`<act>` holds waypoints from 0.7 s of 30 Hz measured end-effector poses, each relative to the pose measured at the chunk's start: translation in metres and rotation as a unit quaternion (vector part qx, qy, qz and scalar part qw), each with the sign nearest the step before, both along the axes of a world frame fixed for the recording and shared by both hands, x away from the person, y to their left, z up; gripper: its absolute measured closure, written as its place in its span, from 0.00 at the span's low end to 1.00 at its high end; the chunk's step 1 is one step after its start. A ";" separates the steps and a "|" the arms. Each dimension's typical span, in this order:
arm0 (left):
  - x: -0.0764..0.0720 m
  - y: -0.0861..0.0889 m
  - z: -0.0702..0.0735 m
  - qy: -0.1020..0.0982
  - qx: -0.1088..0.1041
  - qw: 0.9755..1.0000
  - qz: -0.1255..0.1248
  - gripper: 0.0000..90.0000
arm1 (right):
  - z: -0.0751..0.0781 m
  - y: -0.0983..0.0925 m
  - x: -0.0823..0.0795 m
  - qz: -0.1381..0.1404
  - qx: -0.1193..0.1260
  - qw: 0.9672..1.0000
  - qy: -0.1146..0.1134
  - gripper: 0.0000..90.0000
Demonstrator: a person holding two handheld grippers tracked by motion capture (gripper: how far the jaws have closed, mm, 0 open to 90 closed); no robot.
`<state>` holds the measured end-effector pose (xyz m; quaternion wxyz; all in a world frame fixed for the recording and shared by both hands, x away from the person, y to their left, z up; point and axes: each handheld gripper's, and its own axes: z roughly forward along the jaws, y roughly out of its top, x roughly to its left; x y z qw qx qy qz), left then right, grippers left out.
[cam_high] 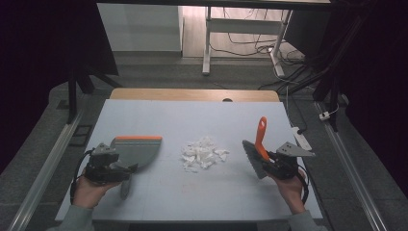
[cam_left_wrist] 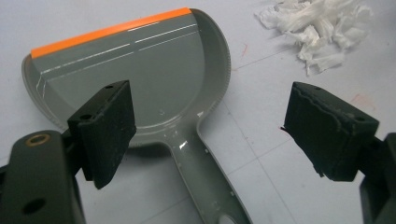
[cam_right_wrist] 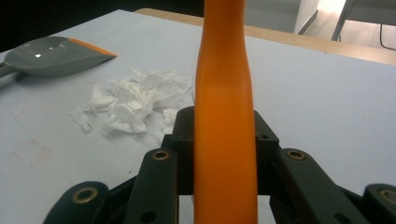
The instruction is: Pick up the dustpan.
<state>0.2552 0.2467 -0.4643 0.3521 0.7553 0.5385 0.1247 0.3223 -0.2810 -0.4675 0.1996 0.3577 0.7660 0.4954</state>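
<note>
while the right gripper (cam_high: pixel 268 162) clamps it, the brush (cam_high: pixel 258 147) handle points up — away from the person.

2 black grippers (cam_high: pixel 107 166) (cam_high: pixel 276 166) with brass-ringed screw holes, foam-padded jaws, black cables, grey sleeves (cam_high: pixel 77 220)

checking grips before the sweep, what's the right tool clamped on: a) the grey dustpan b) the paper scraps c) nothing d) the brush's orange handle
d: in the right gripper view the right tool has both jaws pressed against the orange handle of the brush, while the dustpan and paper scraps lie apart on the table.
</note>
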 end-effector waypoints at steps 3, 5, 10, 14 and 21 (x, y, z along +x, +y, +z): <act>-0.001 0.001 0.006 0.007 -0.005 1.000 0.001 0.19 | 0.000 0.000 0.000 0.000 0.000 1.000 0.001 0.78; 0.000 0.001 0.009 0.011 0.000 1.000 0.002 0.18 | 0.000 0.001 0.000 0.000 0.001 1.000 0.000 0.78; -0.001 0.001 0.008 0.026 0.009 1.000 0.009 0.18 | -0.001 0.001 0.000 0.000 -0.001 1.000 0.002 0.78; -0.001 0.000 0.004 0.040 0.011 0.999 0.016 0.17 | -0.002 0.002 0.001 0.001 0.001 1.000 0.004 0.78; 0.003 -0.001 -0.012 0.073 0.015 0.996 0.058 0.15 | -0.003 0.003 0.003 0.009 0.005 1.000 0.005 0.78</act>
